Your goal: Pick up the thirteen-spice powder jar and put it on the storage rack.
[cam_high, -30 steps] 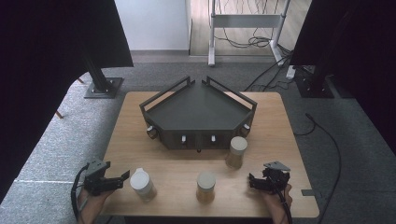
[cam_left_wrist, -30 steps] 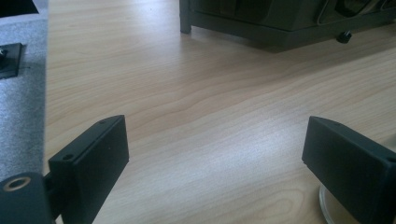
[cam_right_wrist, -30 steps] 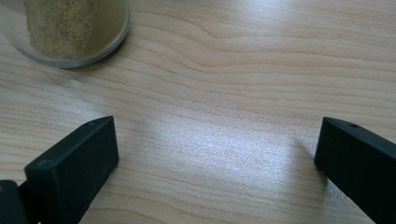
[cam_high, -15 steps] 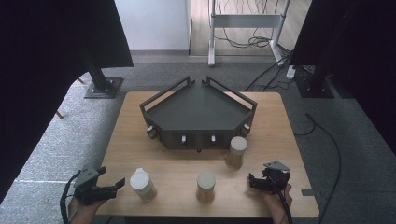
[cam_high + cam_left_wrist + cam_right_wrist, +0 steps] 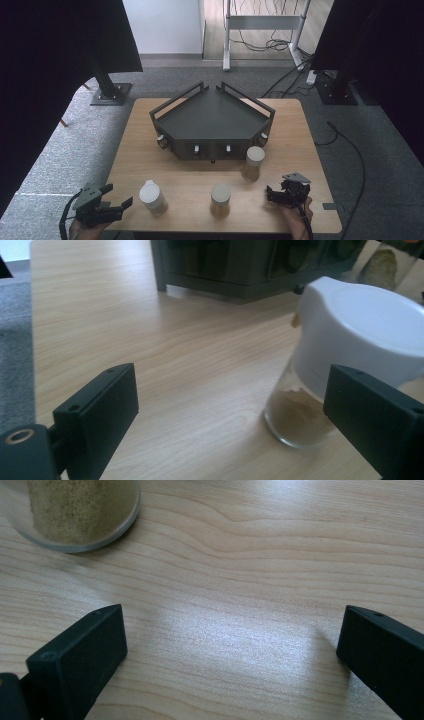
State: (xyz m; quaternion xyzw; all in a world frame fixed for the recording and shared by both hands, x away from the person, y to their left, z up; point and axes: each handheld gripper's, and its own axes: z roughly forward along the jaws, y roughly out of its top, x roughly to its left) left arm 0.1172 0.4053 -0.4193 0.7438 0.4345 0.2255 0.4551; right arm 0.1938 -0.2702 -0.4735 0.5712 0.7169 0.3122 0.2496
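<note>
Overhead, three spice jars stood before the dark tray [image 5: 212,117].
Left gripper [image 5: 116,207] gaped beside the white-lidded jar [image 5: 345,360]; right gripper [image 5: 232,645] view showed wide jaws, a grainy jar base [image 5: 75,510].

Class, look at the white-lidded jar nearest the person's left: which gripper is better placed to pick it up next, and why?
Probably the left gripper. It sits open just beside the white-lidded jar, which already shows by one jaw in the left gripper view. The right gripper is open too, but beyond the middle jar.

Soft overhead light; dim black curtains flank the pale wooden table [image 5: 150,150]; glare sheens the wood; near black jaws blur.
</note>
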